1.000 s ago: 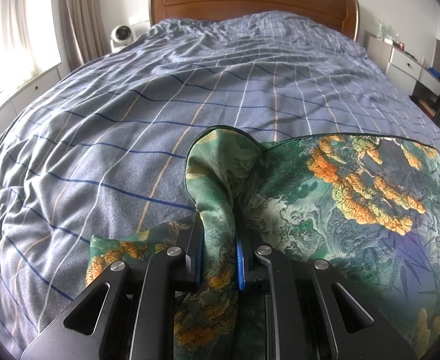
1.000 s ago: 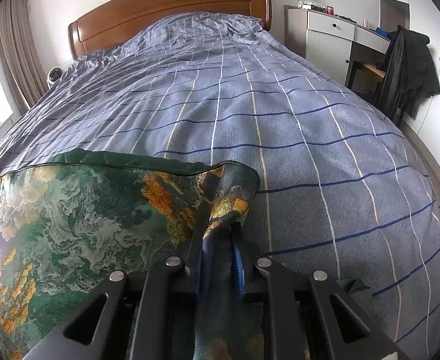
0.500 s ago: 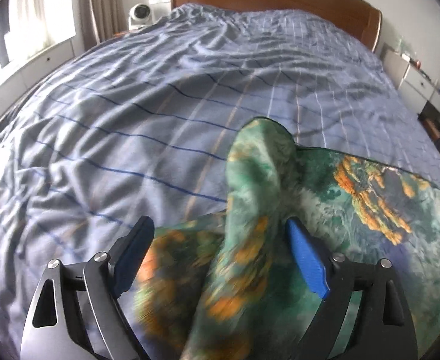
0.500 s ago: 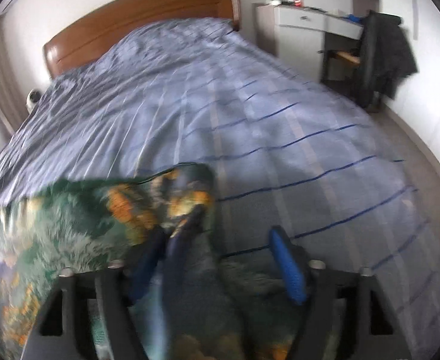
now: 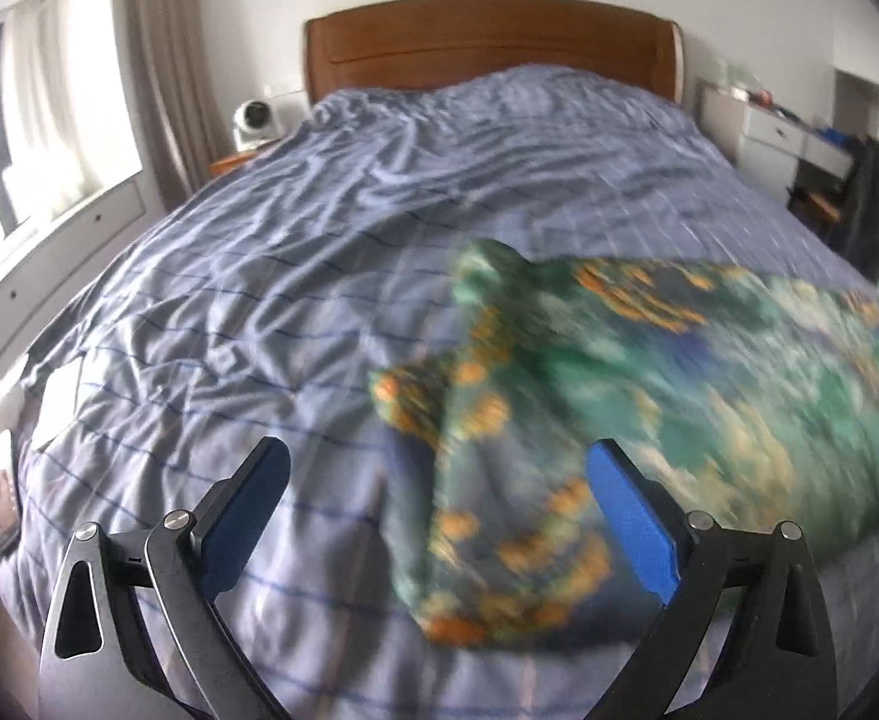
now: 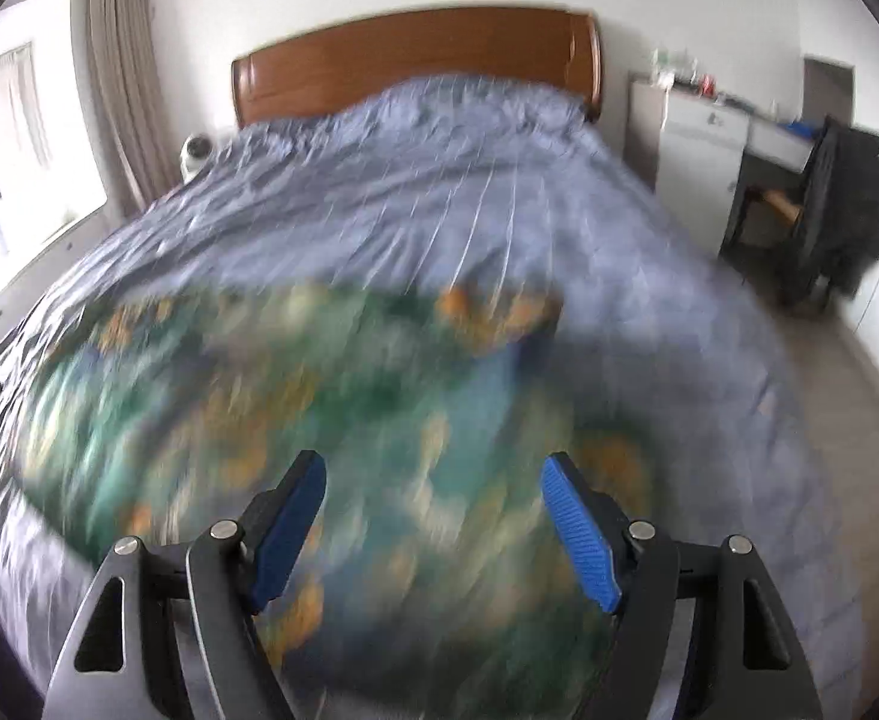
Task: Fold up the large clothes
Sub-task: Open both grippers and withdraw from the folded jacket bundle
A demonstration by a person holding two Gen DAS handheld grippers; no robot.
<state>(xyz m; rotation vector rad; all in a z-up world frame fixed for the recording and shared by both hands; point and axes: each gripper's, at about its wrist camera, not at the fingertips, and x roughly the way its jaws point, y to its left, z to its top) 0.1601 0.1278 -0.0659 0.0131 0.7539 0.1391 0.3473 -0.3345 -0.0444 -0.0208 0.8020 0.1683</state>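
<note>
A bedroom in a home.

A wide bed with a wrinkled blue checked cover fills the room, and a brown wooden headboard stands against the white wall. Beige curtains hang beside a bright window on the left. On the right stand white drawers, and a dark coat hangs over a chair.

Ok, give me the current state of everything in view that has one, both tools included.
Left tool: jaws opening, nothing gripped.
Right tool: open, nothing gripped.
Green patterned garment: released, lying on the bed, its near corner rumpled.
Bedspread: spread over the bed, wrinkled.
Dark jacket: hanging over the chair by the desk.
</note>
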